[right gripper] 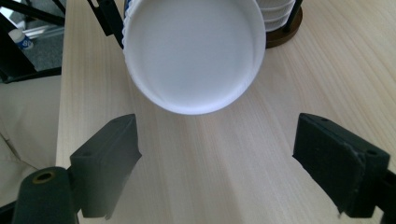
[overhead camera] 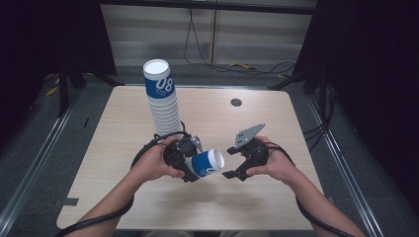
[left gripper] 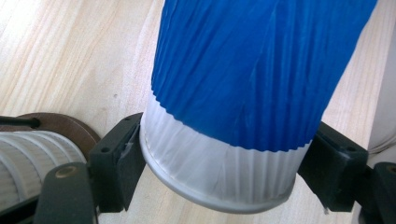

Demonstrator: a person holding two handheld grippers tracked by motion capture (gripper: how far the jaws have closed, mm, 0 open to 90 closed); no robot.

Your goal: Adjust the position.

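Note:
A blue and white paper cup point(overhead camera: 206, 164) lies sideways above the table, with my left gripper point(overhead camera: 193, 164) shut on it. In the left gripper view the jaws pinch the cup point(left gripper: 252, 84) at its white lower band. My right gripper point(overhead camera: 230, 162) is open just right of the cup, apart from it. In the right gripper view the cup's round white end point(right gripper: 194, 51) faces the camera above the spread fingers point(right gripper: 109, 158). A tall stack of matching cups point(overhead camera: 162, 101) stands upright behind the left hand.
The stack stands on a brown round base point(right gripper: 285, 32) on the light wooden table point(overhead camera: 286, 133). A dark round hole point(overhead camera: 236, 102) sits toward the table's far edge. Cables trail on the floor behind, and dark stands flank the table.

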